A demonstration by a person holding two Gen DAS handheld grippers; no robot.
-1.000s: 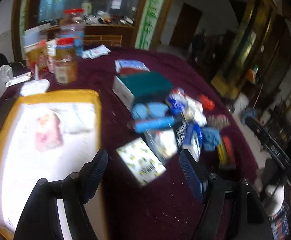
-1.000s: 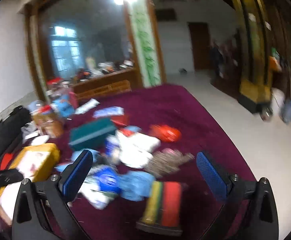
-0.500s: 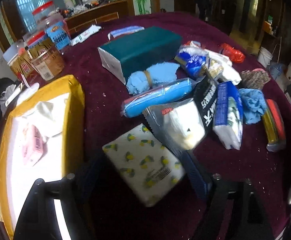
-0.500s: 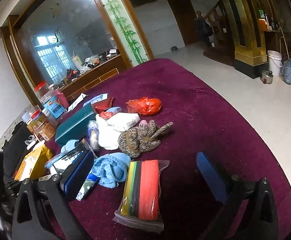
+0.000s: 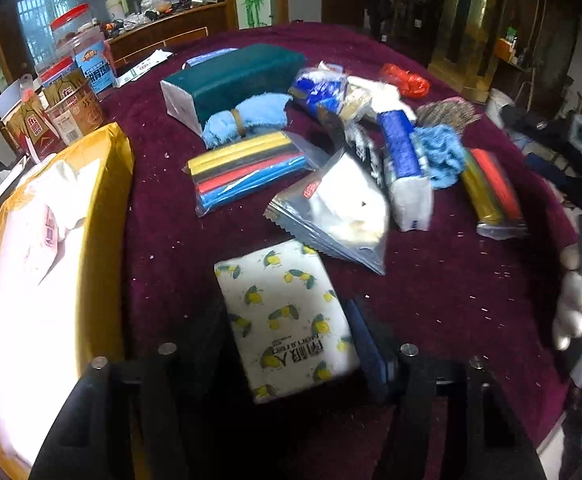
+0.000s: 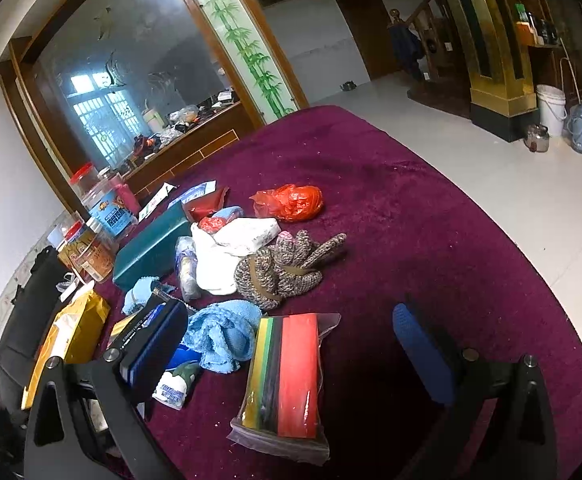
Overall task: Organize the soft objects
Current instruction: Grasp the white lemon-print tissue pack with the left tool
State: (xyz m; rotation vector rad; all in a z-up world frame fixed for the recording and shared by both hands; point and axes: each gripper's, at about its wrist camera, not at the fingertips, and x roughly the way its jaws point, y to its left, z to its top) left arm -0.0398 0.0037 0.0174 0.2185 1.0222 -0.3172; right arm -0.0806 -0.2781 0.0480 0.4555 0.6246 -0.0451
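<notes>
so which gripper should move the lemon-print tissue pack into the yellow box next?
Left. The left gripper already straddles the lemon-print tissue pack, and the yellow box lies just beside it. The right gripper hangs open over the striped pack.

Tissue pack [image 5: 287, 316] — white, yellow lemons

Both grippers, left gripper [image 5: 287, 332] and right gripper [image 6: 291, 344], have black angular frames, silver screws and ribbed blue finger pads [image 6: 415, 344]; white-gloved hand [image 5: 573, 300].

right gripper [image 6: 291, 344] agape, above striped packet [image 6: 285, 380]; knitted gloves [image 6: 283, 268] beyond
</notes>
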